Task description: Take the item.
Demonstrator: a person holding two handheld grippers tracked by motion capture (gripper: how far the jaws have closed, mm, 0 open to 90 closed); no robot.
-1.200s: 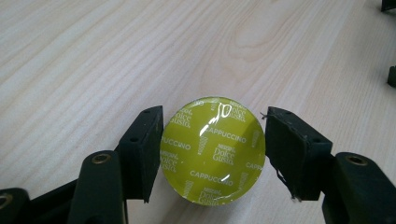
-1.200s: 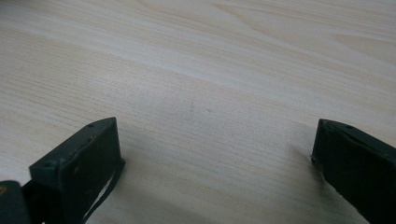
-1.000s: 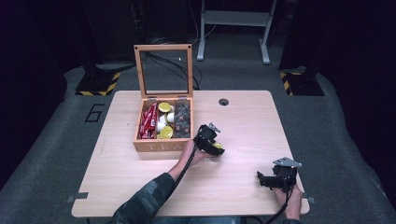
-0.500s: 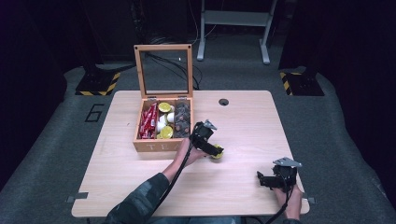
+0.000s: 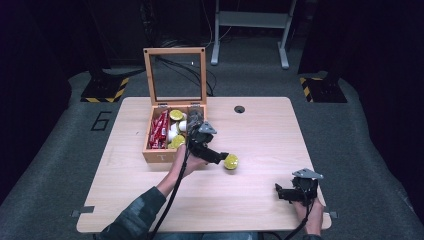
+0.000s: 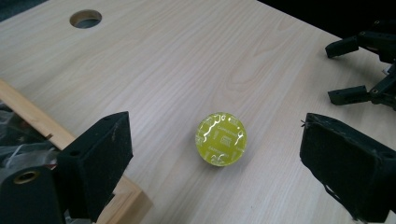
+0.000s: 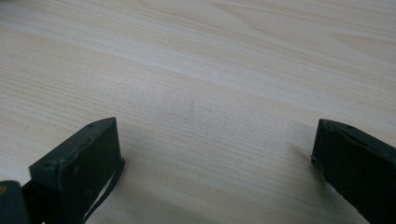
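Now, from the high view, I see my left gripper [image 5: 220, 158] hanging just off the front right corner of the wooden box [image 5: 150, 155], its fingers having just been opening, with the yellow capsule [image 5: 231, 162] lying free on the tabletop [image 5: 260, 135] right at their tips. The box stands with its glass lid [image 5: 175, 75] propped upright; red sachets [image 5: 159, 131] and more yellow and pale capsules fill its compartments. My right gripper [image 5: 281, 193] sits near the front right edge of the tabletop, well apart from the capsule.

In the left gripper view, the fingers [image 6: 100, 163] are spread wide and the yellow capsule [image 6: 220, 138] rests foil face up on the wood between them, touching neither pad. The box's wooden edge [image 6: 32, 116] runs along the left, a round cable hole [image 6: 86, 18] lies far up the tabletop, and the other gripper [image 6: 369, 70] shows at upper right.

In the right gripper view, the fingers [image 7: 91, 161] stand spread over bare tabletop [image 7: 210, 84], with nothing between them.
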